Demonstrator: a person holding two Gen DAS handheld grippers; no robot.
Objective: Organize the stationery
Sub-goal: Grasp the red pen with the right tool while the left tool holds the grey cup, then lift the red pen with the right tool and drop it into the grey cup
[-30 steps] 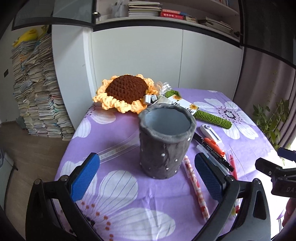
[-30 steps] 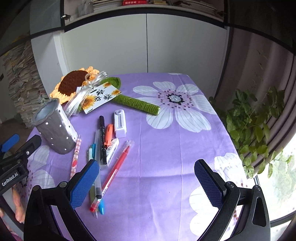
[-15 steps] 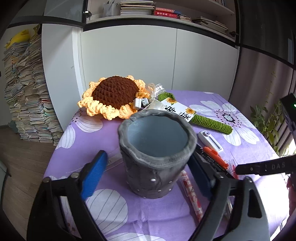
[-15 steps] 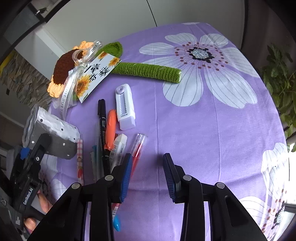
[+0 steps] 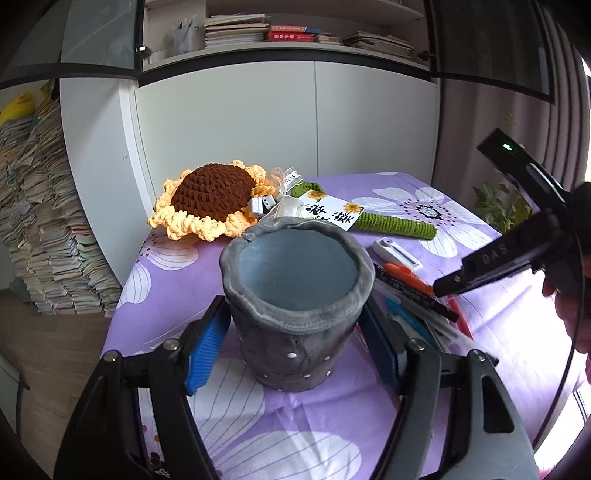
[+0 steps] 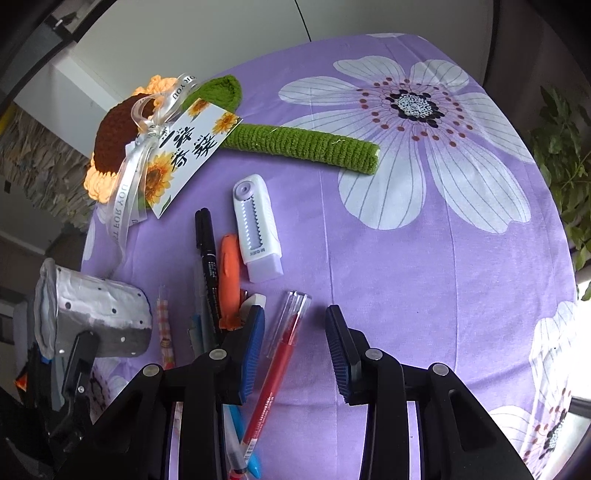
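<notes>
The left gripper [image 5: 295,349] has just closed onto the empty gray cup [image 5: 297,295] near the table's [image 6: 424,280] left edge. The right gripper [image 6: 295,349], half open and holding nothing, straddles the red pen [image 6: 275,369]; every pen still lies loose, so sorting has barely begun.

Home study: bookshelf [image 5: 303,35], stacked books [image 5: 44,229], clothed table [image 6: 424,258]

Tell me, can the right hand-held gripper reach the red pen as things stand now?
Probably yes. The right hand-held gripper is open and the red pen lies between its fingers, nearer the left one. The white eraser and the other pens lie just outside that finger, so nothing blocks it.
</notes>
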